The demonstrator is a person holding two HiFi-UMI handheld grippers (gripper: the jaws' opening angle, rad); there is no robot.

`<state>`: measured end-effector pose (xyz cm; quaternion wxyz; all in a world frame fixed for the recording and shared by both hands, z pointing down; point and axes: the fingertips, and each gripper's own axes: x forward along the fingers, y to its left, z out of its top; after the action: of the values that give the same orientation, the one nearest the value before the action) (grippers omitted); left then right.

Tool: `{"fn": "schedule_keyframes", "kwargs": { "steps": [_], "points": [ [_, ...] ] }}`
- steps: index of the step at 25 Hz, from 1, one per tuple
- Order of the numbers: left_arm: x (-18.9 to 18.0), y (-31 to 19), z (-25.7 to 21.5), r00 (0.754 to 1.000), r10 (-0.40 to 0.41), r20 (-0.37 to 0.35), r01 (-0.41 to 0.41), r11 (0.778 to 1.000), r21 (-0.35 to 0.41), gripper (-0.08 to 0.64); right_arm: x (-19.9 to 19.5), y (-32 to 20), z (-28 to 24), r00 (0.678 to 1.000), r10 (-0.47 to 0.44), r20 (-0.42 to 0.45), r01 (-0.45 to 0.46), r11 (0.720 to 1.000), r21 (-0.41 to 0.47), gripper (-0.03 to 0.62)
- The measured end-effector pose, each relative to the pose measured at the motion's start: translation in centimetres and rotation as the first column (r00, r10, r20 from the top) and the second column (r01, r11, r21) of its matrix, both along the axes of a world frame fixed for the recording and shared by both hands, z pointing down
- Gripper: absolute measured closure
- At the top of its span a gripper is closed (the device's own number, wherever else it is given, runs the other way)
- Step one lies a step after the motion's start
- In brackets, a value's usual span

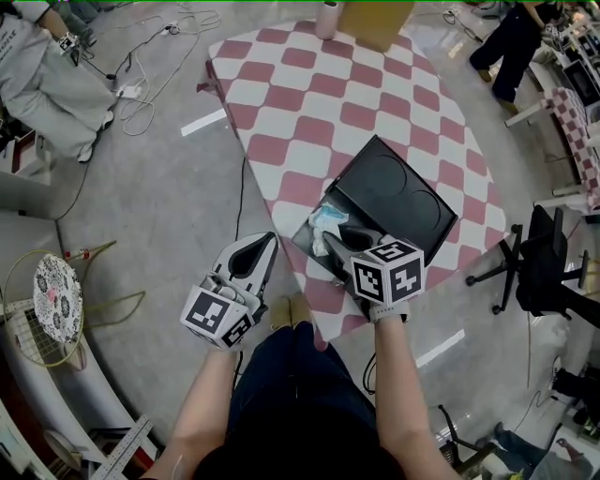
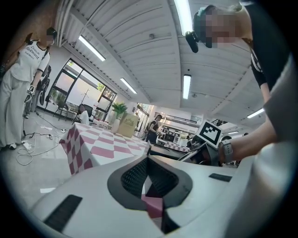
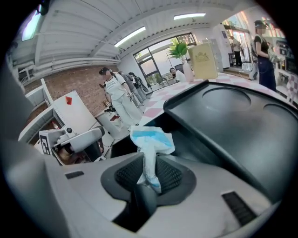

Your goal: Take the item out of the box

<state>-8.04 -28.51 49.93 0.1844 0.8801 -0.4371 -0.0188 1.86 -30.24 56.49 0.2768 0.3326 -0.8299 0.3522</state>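
Note:
An open black box (image 1: 323,251) stands on the near right of the pink-and-white checked table (image 1: 309,122), its lid (image 1: 394,192) tipped back. My right gripper (image 1: 339,242) reaches into the box and is shut on a white and blue packet (image 1: 328,220). In the right gripper view the packet (image 3: 151,142) stands up between the pads of that gripper (image 3: 148,165), with the lid (image 3: 233,121) to the right. My left gripper (image 1: 266,246) hangs off the table's near edge, left of the box, shut and holding nothing. The left gripper view shows its tips (image 2: 148,160) meeting.
A tan bag (image 1: 375,21) and a white bottle (image 1: 328,19) stand at the table's far end. A black office chair (image 1: 544,262) is right of the table. Cables (image 1: 141,84) lie on the floor at left. People stand around the room.

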Motion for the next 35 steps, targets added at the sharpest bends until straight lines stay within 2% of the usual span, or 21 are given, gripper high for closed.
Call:
{"fn": "schedule_keyframes", "kwargs": {
  "steps": [4,12,17,35],
  "points": [
    [0.7,0.3,0.0,1.000,0.012,-0.005,-0.012,1.000,0.006,0.558,0.5,0.3,-0.8,1.000,-0.010,-0.024,0.011,0.998,0.054,0.505],
    [1.8,1.2,-0.7,1.000,0.023,0.005,-0.023,1.000,0.011,0.558,1.6,1.2,-3.1,1.000,-0.018,0.003,0.017,0.990,0.142,0.505],
    [2.5,1.7,-0.9,0.999,0.038,0.007,-0.038,0.999,0.023,0.558,1.7,1.8,-4.4,0.999,-0.045,0.023,0.039,0.976,0.215,0.505],
    [3.8,1.6,-3.1,0.999,0.033,0.013,-0.034,0.999,0.042,0.558,4.4,2.4,-9.3,0.994,-0.004,0.108,-0.039,0.917,0.398,0.505]
  ]
}}
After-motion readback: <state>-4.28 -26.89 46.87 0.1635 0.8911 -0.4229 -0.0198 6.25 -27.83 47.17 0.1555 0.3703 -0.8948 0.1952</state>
